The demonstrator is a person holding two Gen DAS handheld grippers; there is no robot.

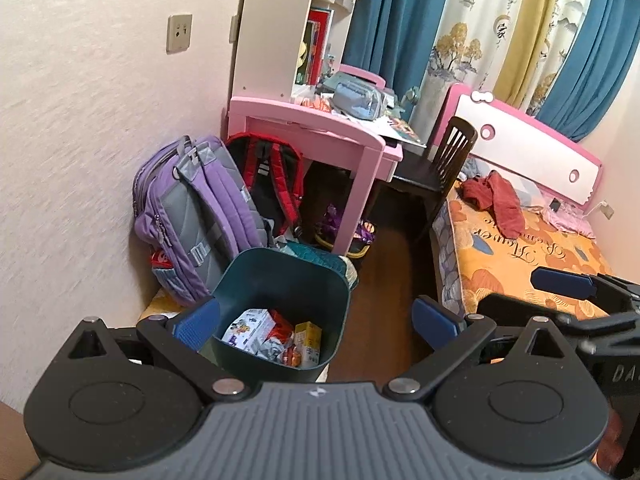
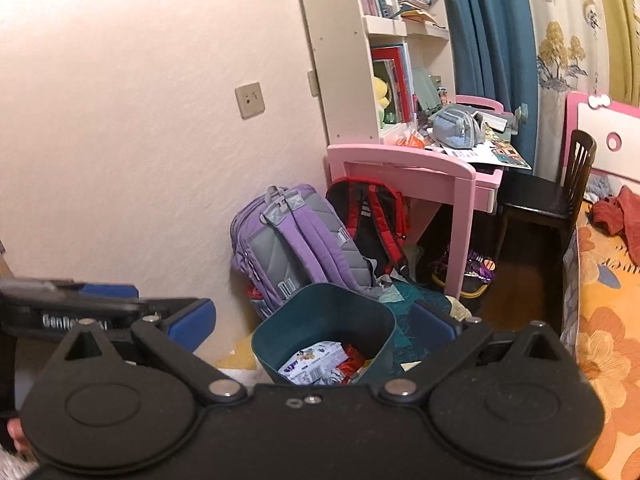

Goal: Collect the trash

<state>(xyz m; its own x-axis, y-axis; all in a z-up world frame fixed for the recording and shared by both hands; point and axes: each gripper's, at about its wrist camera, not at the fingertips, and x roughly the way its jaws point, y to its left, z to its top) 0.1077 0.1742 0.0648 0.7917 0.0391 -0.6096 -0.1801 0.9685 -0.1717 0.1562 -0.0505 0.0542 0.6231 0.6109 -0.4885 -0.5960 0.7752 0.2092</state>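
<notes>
The left gripper (image 1: 316, 322) filled the bottom of the frame, its blue-padded fingers (image 1: 196, 322) spread wide with nothing between them. Between the fingers, at lower centre, stood a dark green bin (image 1: 280, 284) holding cartons and wrappers (image 1: 276, 338). A purple backpack (image 1: 192, 216) leaned against the wall at centre left, touching the bin's rim, with a red-and-black backpack (image 1: 272, 176) just behind it. A cluttered pink desk (image 1: 312, 128) occupied the upper centre, a dark chair (image 1: 440, 160) beside it. A bed with an orange flowered cover (image 1: 532, 256) lay at right, a red cloth (image 1: 500, 200) on it. Part of the right gripper (image 1: 592, 292) entered at the right edge.
</notes>
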